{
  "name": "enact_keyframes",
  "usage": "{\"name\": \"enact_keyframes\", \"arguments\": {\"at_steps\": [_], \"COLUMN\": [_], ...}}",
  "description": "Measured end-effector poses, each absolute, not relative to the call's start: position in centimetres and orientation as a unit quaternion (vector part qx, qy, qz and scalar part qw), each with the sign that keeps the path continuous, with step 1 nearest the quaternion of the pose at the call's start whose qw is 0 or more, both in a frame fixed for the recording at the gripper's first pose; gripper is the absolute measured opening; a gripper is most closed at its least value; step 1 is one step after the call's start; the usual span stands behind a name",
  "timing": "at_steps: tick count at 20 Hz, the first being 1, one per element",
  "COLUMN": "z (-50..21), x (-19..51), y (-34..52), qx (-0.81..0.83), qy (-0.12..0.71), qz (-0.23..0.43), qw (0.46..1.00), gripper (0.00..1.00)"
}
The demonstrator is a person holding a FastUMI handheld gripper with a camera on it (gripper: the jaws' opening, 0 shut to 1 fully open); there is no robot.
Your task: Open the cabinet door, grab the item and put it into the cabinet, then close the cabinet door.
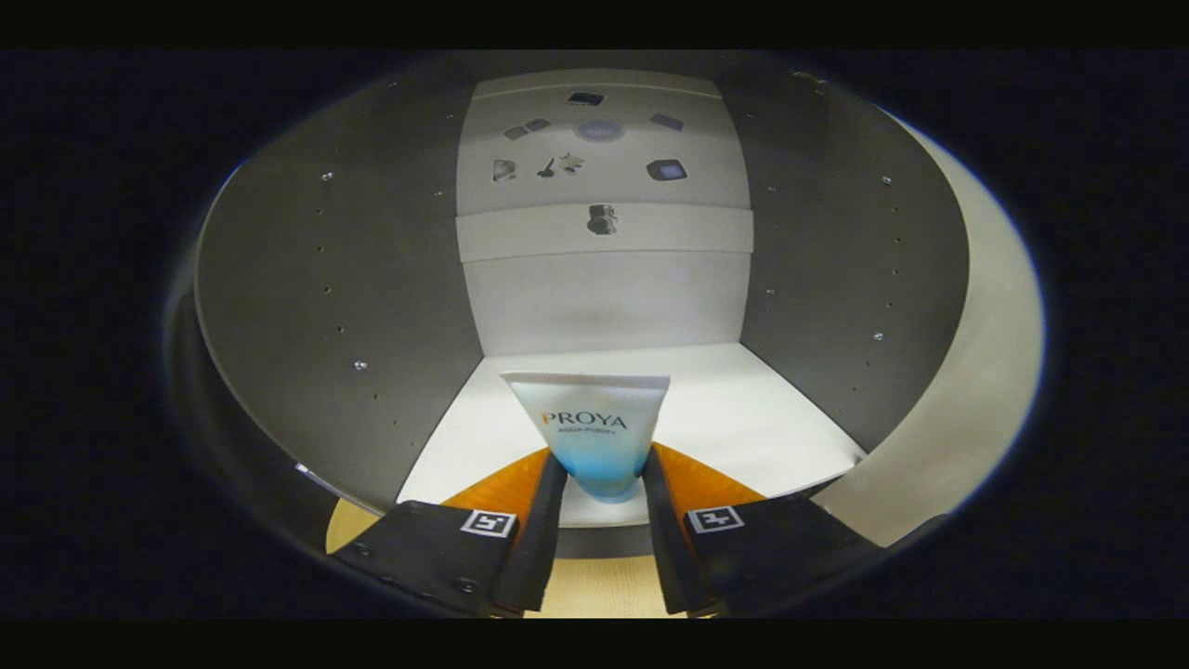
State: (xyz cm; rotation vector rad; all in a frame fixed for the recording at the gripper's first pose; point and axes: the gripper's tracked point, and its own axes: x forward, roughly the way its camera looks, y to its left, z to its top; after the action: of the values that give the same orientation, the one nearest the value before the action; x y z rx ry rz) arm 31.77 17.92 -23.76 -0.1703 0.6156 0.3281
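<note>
A white and blue squeeze tube [594,432] stands between my two fingers, its wide crimped end pointing away from me. My gripper [602,483] is shut on the tube, both fingers pressing its lower blue part. Straight ahead is the open cabinet [604,297]. The tube hangs over the front edge of the white cabinet floor [743,409]. Grey side walls rise left and right, with a pale back panel beyond the tube.
The left side wall [344,316] and right side wall [836,279] carry rows of small peg holes. A pale door or outer panel [975,372] stands open to the right. Light wooden surface [594,585] lies below the fingers.
</note>
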Motion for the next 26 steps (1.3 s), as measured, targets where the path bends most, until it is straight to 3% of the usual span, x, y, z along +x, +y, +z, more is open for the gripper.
{"name": "enact_keyframes", "arguments": {"at_steps": [10, 13, 15, 17, 26], "z": [-23.8, -22.4, -21.5, -20.4, -14.2], "x": [31.9, 30.9, 29.6, 27.7, 16.6], "y": [17.1, 16.8, 16.6, 16.5, 11.9], "qx": [-0.087, -0.089, -0.089, -0.084, -0.065], "qy": [0.299, 0.284, 0.273, 0.263, 0.215], "qz": [0.148, 0.145, 0.146, 0.151, 0.155], "qw": [0.939, 0.944, 0.947, 0.949, 0.962], "gripper": [0.56, 0.83, 0.93, 0.98, 0.98]}}
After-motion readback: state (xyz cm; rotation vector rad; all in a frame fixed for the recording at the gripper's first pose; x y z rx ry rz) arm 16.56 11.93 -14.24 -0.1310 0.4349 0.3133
